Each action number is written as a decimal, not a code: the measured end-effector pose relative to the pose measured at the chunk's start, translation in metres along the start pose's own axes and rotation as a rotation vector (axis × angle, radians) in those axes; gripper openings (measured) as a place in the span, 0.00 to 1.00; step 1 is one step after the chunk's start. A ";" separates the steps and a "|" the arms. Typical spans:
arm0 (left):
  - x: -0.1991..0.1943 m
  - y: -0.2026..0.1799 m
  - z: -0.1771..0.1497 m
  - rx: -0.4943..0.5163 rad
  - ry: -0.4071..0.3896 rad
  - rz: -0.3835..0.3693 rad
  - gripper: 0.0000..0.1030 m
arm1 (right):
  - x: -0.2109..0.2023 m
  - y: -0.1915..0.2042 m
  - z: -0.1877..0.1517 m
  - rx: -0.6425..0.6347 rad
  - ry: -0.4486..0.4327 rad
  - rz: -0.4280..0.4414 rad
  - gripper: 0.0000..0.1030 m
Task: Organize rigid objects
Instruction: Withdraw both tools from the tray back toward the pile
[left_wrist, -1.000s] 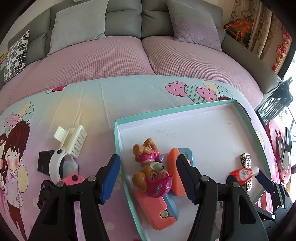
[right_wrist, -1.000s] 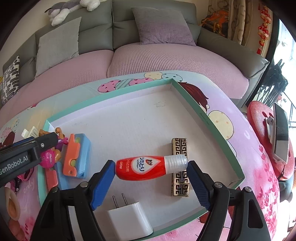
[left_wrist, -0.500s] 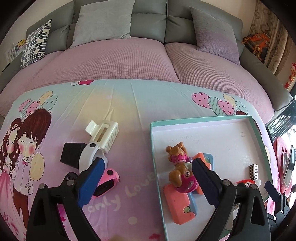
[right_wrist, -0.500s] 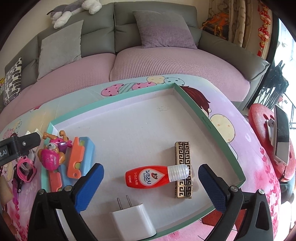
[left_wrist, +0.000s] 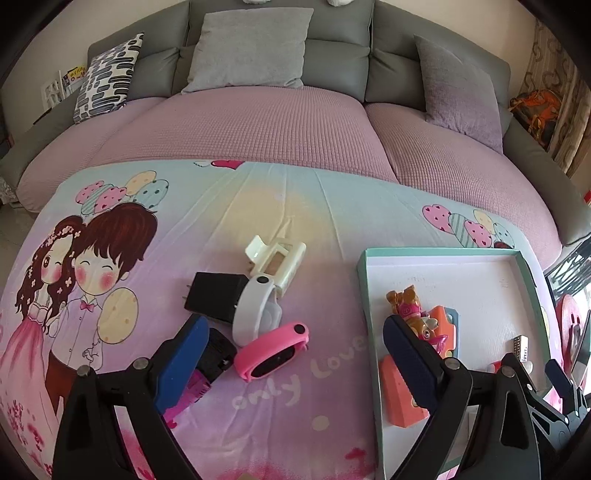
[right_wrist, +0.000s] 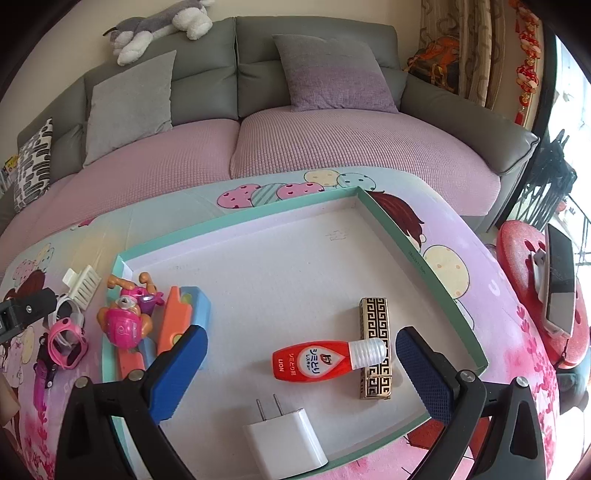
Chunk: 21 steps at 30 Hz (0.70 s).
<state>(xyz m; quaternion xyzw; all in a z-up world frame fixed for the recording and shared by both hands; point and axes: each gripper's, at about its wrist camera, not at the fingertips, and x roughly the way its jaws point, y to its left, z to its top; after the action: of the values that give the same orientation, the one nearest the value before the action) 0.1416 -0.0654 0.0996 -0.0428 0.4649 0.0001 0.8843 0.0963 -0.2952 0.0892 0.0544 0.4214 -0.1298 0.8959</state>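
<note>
Left gripper (left_wrist: 291, 363): fingers spread, empty, jaws just opened; shifted from tray to loose items.
Right gripper (right_wrist: 301, 373): jaws just widened off red plastic bottle (right_wrist: 321, 360), freeing it.
Teal-rimmed shallow cardboard tray (right_wrist: 236, 225): collects sorted objects.
Pink oval wristband (left_wrist: 271, 350): on tabletop, probably next.

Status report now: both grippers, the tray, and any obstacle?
Left gripper open, empty, above pink band. Right gripper open, red bottle lying free between its fingers. Tray partly filled. No obstacle seen.
</note>
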 end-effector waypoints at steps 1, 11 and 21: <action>-0.004 0.003 0.000 -0.003 -0.014 0.002 0.93 | -0.001 0.003 0.001 -0.003 -0.005 0.009 1.00; -0.034 0.058 0.000 -0.103 -0.087 0.053 0.93 | -0.015 0.043 0.001 -0.057 -0.033 0.115 1.00; -0.049 0.131 -0.014 -0.238 -0.099 0.165 0.93 | -0.014 0.089 -0.008 -0.124 -0.008 0.202 1.00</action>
<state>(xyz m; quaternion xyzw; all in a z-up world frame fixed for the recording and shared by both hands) 0.0970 0.0656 0.1217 -0.1091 0.4192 0.1298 0.8919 0.1069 -0.2060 0.0938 0.0404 0.4175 -0.0129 0.9077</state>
